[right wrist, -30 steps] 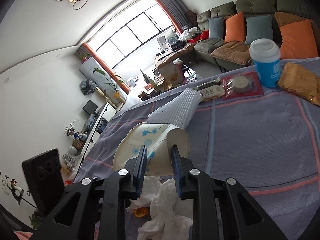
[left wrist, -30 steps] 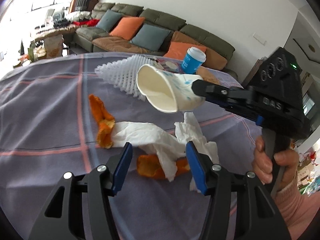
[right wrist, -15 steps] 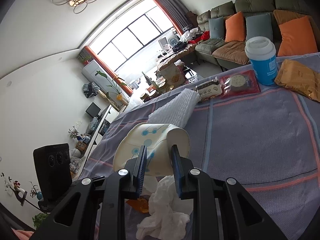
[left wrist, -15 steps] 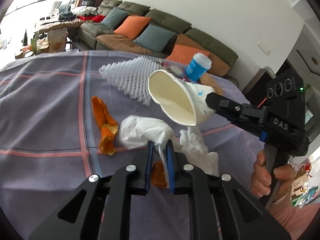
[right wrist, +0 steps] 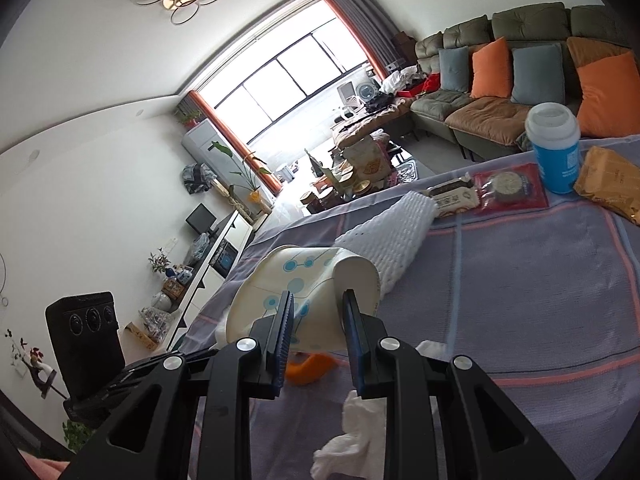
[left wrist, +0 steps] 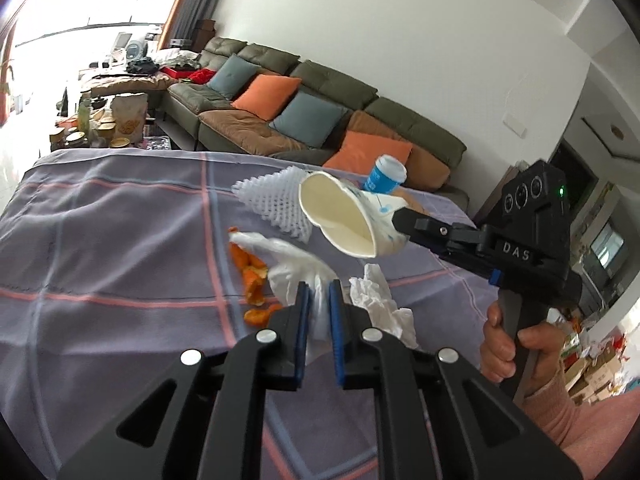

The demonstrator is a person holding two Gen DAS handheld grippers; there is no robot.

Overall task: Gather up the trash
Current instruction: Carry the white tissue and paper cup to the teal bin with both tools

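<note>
My left gripper (left wrist: 319, 300) is shut on a white tissue (left wrist: 296, 264) and holds it lifted above the purple checked tablecloth (left wrist: 120, 248). My right gripper (right wrist: 318, 312) is shut on a crushed white paper cup (right wrist: 296, 292) with blue dots, held in the air, mouth toward the tissue; the cup also shows in the left wrist view (left wrist: 344, 216). Orange peel pieces (left wrist: 252, 276) lie on the cloth under the tissue. A second crumpled tissue (left wrist: 380, 304) lies to the right; it also shows in the right wrist view (right wrist: 352, 440).
A white foam fruit net (left wrist: 272, 200) lies behind the cup. A blue lidded cup (right wrist: 554, 148), snack packets (right wrist: 508, 192) and a yellow bag (right wrist: 612, 180) stand at the table's far edge. A sofa with cushions (left wrist: 304, 120) is beyond.
My left gripper has closed on the tissue and lifted it off the table, pulling it off the peel. The right gripper keeps holding the cup near it.
</note>
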